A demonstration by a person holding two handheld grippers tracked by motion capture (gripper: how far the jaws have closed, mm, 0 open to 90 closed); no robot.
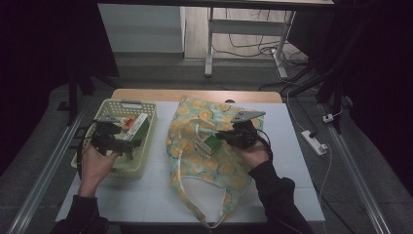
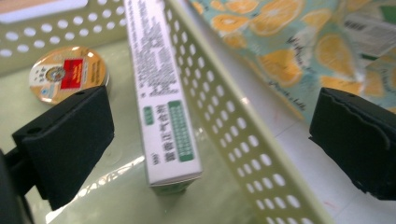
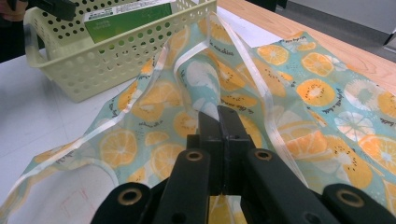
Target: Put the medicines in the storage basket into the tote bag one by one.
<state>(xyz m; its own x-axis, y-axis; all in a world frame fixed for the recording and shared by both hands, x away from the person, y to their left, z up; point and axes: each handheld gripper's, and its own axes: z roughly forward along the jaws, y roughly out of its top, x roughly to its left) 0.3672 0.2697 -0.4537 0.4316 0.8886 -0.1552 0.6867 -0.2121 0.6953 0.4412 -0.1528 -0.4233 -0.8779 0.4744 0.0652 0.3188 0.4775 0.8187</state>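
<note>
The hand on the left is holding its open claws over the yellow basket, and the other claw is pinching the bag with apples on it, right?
Almost. The bag has orange slices on it, not apples; the right gripper view shows them clearly. The rest holds: the left gripper has its jaws open over the yellow basket, and the right gripper is pinched shut on the bag.

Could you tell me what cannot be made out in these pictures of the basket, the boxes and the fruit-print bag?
- Print on the green-and-white box in the basket: left gripper view, blurred and too small.
- Whether the right tongs pinch the bag: right gripper view, the shut jaws hide their tips.
- Second box at the bag's mouth: high view, partly covered by fabric.
</note>
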